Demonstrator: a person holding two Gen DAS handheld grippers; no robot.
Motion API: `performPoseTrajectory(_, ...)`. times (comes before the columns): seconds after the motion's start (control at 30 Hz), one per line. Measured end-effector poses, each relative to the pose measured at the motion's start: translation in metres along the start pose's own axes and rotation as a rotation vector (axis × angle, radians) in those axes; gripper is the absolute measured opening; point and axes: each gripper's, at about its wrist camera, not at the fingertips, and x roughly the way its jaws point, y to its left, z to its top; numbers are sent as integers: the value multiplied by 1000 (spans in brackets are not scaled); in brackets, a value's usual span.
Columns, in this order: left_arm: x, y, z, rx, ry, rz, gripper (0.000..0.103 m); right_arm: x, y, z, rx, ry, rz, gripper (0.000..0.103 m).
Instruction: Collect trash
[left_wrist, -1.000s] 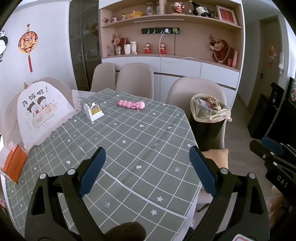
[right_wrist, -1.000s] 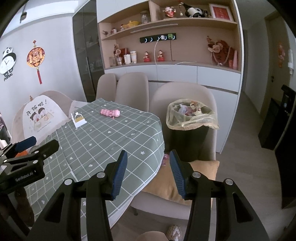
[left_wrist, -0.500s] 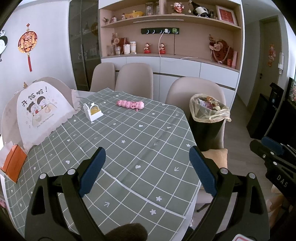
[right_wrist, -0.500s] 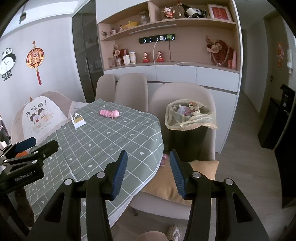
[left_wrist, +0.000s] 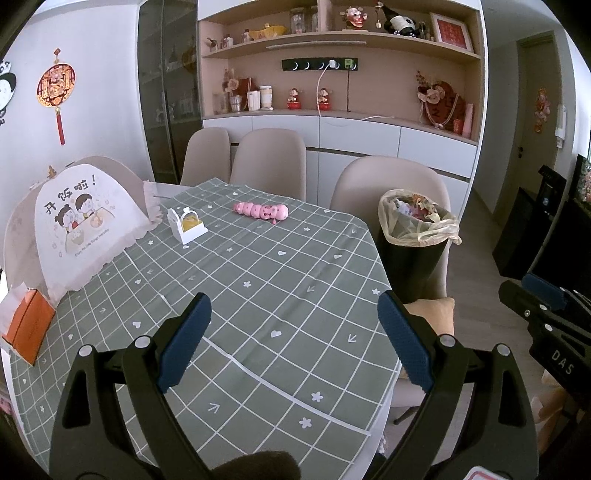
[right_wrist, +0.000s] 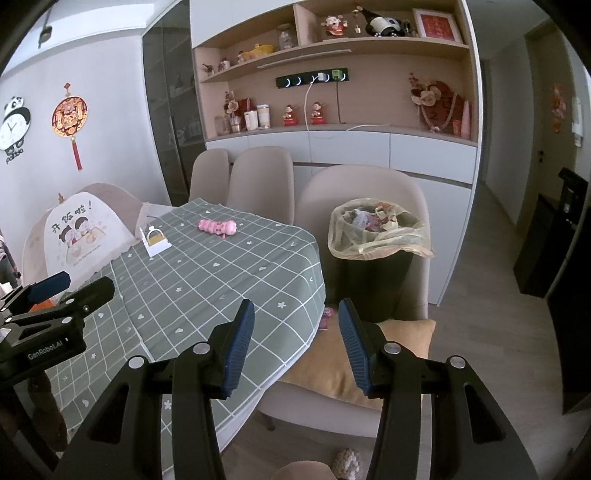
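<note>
Barely any change from a second ago — only a slight drift. Left gripper (left_wrist: 293, 341) spread wide, right gripper (right_wrist: 296, 345) parted, both empty; collecting seemingly done. Trash bin (right_wrist: 378, 236) upright beyond the right fingertips, mouth up, long axis vertical — full of scraps.

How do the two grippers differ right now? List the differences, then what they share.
The left gripper has its jaws spread wide; the right gripper has a clearly narrower gap. The left gripper hangs over the green checked tablecloth; the right gripper is past the table's edge, over the chair cushion. Both are open, empty, and have blue pads on black arms.
</note>
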Motion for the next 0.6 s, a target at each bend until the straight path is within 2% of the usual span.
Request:
performPoseTrajectory(0.37,-2,2,1,-6,-10,9,87,0,-1,0,0,1,3,45)
performPoseTrajectory(0.53,14,30,18,-99,6,32,87,-5,-6,8,-2,-22,32,45)
performPoseTrajectory(0.6,29,50,32,-165,-3,75,87,-19,-3,29,-28,-61,112,47)
